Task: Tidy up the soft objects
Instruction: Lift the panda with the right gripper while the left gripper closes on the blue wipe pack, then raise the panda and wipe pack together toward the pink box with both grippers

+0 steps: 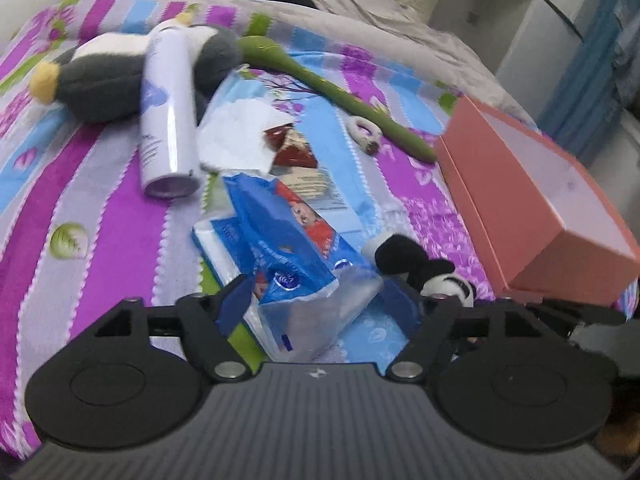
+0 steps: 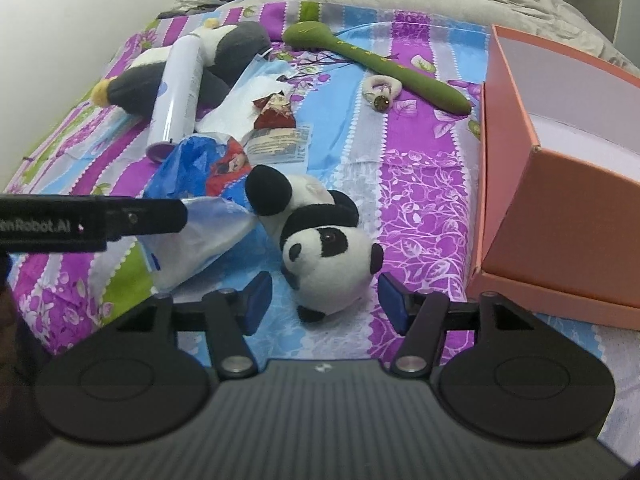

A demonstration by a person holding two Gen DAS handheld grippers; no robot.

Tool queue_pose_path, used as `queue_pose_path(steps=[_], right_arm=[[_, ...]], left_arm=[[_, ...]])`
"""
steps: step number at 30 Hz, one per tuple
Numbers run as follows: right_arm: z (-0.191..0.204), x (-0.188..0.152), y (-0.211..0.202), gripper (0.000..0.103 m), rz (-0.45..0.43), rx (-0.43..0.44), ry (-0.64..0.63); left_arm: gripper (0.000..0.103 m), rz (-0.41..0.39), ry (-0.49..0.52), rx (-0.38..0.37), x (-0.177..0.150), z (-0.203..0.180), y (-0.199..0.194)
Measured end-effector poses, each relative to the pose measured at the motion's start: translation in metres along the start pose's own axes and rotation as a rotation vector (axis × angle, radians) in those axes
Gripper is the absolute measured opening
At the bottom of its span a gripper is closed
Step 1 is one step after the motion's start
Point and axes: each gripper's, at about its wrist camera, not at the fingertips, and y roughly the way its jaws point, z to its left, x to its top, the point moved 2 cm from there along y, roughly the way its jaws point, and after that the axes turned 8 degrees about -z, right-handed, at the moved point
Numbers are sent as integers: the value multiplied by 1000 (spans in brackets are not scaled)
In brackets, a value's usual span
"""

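Note:
A small panda plush [image 2: 328, 256] lies on the striped bedspread [image 2: 420, 208], head toward me. My right gripper [image 2: 326, 300] is open, one blue pad on each side of the panda's head, neither clearly pressing it. A blue tissue pack [image 1: 288, 248] with a clear plastic end lies just left of the panda [image 1: 416, 264]. My left gripper [image 1: 320, 308] is open around that clear end, with a gap at the right pad. In the right wrist view a left fingertip [image 2: 168, 214] touches the pack [image 2: 200, 216]. A grey-and-white penguin plush [image 1: 108, 76] lies at the far left.
An open salmon-pink box [image 2: 560, 160] stands at the right, empty as far as I can see. A white spray can [image 1: 168, 112] leans on the penguin. A long green soft stick [image 1: 332, 84], a white ring [image 1: 364, 132], white paper and a red wrapper [image 1: 292, 148] lie beyond.

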Motion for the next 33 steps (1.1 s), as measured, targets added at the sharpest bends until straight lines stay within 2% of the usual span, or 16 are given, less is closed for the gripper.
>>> queue_pose_path(steps=[3, 5, 10, 14, 17, 21, 25, 26, 29, 31, 33], right_arm=[[5, 1, -2, 64, -11, -14, -51], [8, 1, -4, 73, -29, -14, -79], [12, 3, -4, 73, -63, -21, -158], [15, 4, 1, 72, -59, -9, -207], [19, 5, 7, 72, -58, -22, -245], [22, 5, 17, 72, -53, -43, -302], [22, 2, 30, 61, -16, -48, -308], [24, 1, 31, 60, -14, -59, -310], [28, -1, 28, 59, -23, -75, -326], [26, 0, 27, 59, -20, -80, -311], [24, 0, 27, 59, -18, -84, -295]], left_arm=[[83, -5, -86, 14, 0, 8, -4], [86, -17, -139, 29, 0, 13, -6], [87, -25, -212, 44, -1, 19, -3], [88, -12, -233, 68, -4, 19, 8], [88, -5, -244, 102, -7, 21, 16], [88, 17, -279, 108, -10, 22, 27], [88, 46, -278, 123, -16, 20, 41], [88, 48, -281, 125, -17, 19, 43], [86, 39, -265, 126, -20, 17, 48], [81, 35, -239, 124, -21, 14, 49], [65, 37, -216, 137, -21, 13, 51]])
